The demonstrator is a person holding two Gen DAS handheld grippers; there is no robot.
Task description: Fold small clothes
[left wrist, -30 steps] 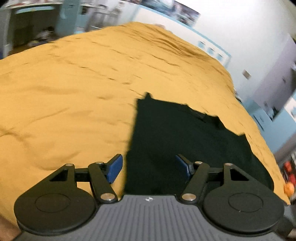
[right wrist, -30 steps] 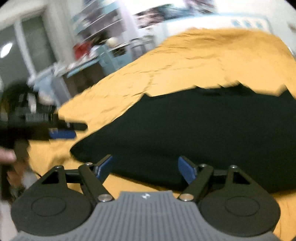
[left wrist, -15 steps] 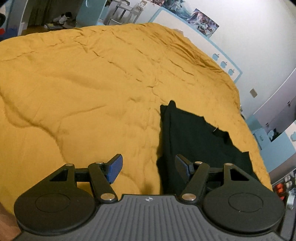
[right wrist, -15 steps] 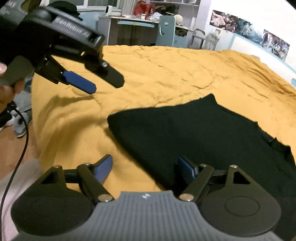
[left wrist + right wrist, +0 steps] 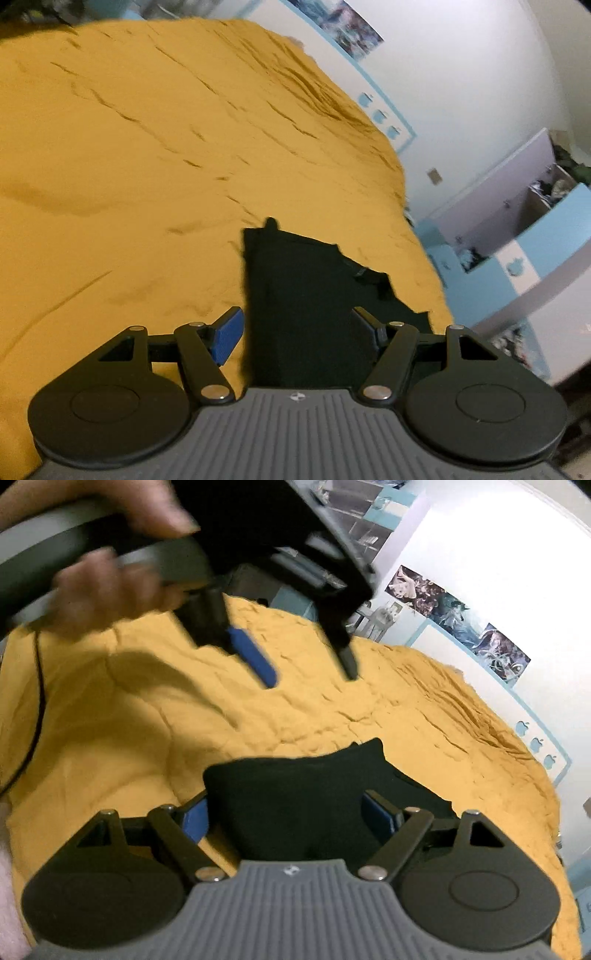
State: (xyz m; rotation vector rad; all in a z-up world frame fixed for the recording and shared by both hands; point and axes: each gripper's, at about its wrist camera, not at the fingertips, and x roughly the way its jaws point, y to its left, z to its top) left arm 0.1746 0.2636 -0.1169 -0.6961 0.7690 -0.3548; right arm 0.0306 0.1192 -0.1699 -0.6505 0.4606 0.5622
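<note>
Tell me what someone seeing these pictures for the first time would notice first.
A mustard-yellow bedspread fills nearly everything, with one black garment lying flat on it near the cameras. In the right wrist view, the left hand-held gripper hangs open above the bedspread, a hand gripping its handle. The right hand-held gripper, jaws just widened, holds nothing.

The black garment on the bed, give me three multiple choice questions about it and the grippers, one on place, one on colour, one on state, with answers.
1. Where does the black garment lie?
A. On the yellow bedspread
B. On a chair
C. On the floor

2. What colour are the gripper finger pads?
A. Red
B. Blue
C. White

3. How does the right gripper stand?
A. Shut on the garment
C. Shut and empty
B. Open

Answers:
1 A, the cloth spreads flat on the bedspread in both views.
2 B, blue pads show on both the right gripper and the left gripper.
3 B, its jaws have just been opening, wide apart above the cloth.
</note>
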